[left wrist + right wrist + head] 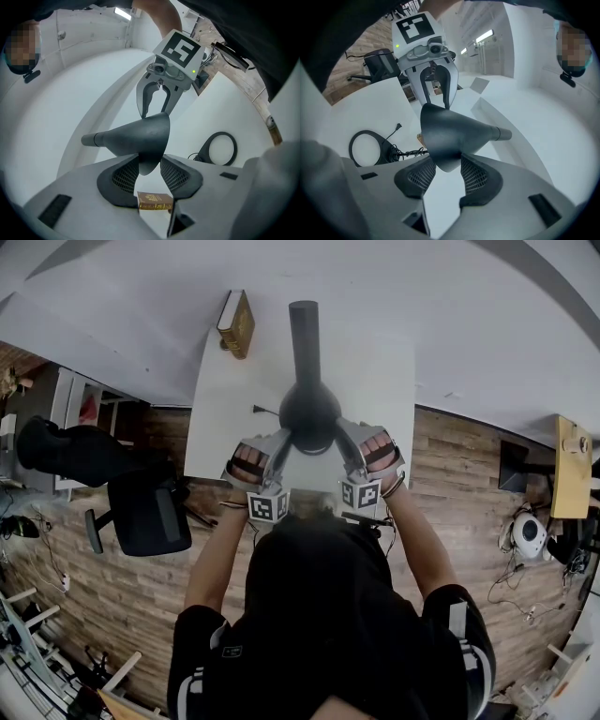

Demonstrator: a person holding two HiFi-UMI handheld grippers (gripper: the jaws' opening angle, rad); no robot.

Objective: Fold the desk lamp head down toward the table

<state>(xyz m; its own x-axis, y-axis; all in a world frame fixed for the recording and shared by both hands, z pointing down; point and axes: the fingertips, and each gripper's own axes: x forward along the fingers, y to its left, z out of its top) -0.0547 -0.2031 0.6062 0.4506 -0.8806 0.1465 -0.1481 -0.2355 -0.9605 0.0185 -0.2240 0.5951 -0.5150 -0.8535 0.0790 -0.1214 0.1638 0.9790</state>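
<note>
Over the near half of the white tabletop (375,371) hangs the lamp head (309,413), a black cone at the centre of my head view. Its neck (304,334) runs away toward 12 o'clock and its wide mouth is turned back toward me. I have it caught from both sides, and I judge that is the point of the setup: one grip at 8 o'clock and one at 4 o'clock on the rim should let the cone tip down evenly, without twisting on its joint.

The left tongs (151,176) are pinching the lower rim of the cone, both ridged pads against it. The right tongs (443,174) straddle the opposite rim the same way, set fairly wide, pads touching it on both sides as far as I can see.

Both tongs point about level and converge on the cone. The left hand (249,463) and right hand (380,451) sit just behind them, forearms reaching forward, elbows out.

A black ring (204,152) with a cord lies on the tabletop below, likely the lamp's foot. A brown book (236,324) at 11 o'clock is well clear.
</note>
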